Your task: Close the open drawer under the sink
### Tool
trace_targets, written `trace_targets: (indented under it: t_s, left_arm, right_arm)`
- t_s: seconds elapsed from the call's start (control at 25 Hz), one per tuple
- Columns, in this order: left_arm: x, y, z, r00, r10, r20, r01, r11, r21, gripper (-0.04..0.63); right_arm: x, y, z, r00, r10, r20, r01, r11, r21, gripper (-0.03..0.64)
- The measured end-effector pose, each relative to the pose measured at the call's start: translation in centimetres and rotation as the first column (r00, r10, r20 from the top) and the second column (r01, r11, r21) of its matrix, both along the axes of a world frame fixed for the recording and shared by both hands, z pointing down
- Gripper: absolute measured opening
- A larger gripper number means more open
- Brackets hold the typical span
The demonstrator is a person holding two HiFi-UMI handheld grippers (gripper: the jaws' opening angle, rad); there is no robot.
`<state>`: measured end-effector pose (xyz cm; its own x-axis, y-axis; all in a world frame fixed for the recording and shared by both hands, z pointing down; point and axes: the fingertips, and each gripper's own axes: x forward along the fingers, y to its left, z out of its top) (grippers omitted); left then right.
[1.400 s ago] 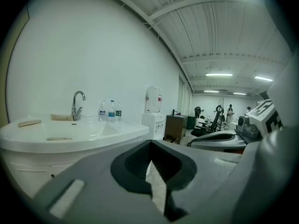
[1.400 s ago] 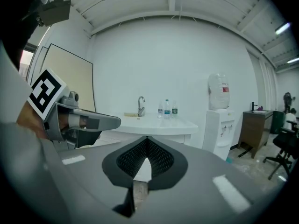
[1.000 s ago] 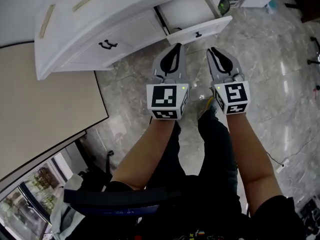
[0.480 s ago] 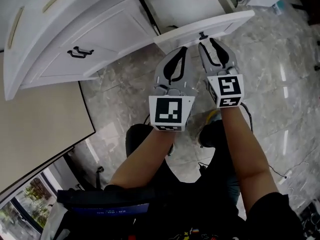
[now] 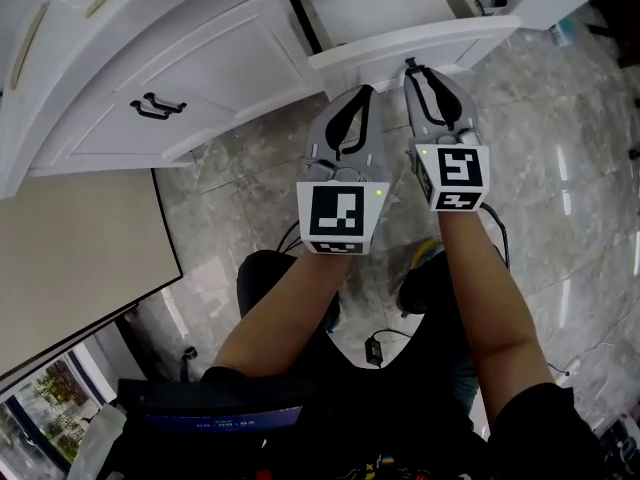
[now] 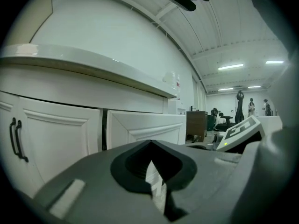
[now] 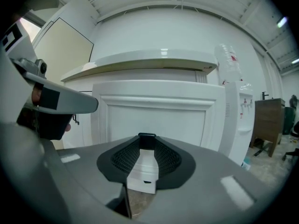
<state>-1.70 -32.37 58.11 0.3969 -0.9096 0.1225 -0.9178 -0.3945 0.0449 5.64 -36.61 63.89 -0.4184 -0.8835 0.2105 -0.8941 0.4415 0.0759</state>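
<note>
The white drawer [image 5: 400, 53] stands pulled out from the vanity at the top of the head view; its front panel [image 7: 154, 115] fills the right gripper view. My right gripper [image 5: 413, 68] is shut, and its tips are at the small black handle [image 7: 147, 136] in the middle of the drawer front. Whether they touch the handle I cannot tell. My left gripper [image 5: 352, 96] is shut too, with nothing in it. It hovers just short of the drawer front's left part [image 6: 145, 127], beside the right gripper.
A white cabinet door [image 5: 200, 78] with a pair of black handles [image 5: 155, 105] lies left of the drawer. A white water dispenser [image 7: 236, 115] stands to the drawer's right. A beige panel [image 5: 70, 238] is at the left. The person's legs and a cable [image 5: 375, 348] are on the marble floor below.
Both grippers have moved forward toward the drawer. The right gripper's tips went from well short of the front panel to its handle.
</note>
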Motion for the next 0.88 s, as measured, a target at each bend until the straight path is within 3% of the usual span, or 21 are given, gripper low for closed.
trace_targets:
  t_s: [0.48, 0.88]
  left_arm:
    - [-3.1, -4.4, 2.2, 0.998, -0.057, 0.001, 0.057, 0.995, 0.083, 0.002]
    - [-4.2, -5.0, 3.0, 0.997, -0.079, -0.003, 0.079, 0.993, 0.091, 0.001]
  right_arm:
    - [-1.8, -4.1, 0.3, 1.000, -0.012, 0.013, 0.010, 0.991, 0.136, 0.132]
    - [-3.6, -8.5, 0.5, 1.000, 0.023, 0.010, -0.024, 0.995, 0.099, 0.120]
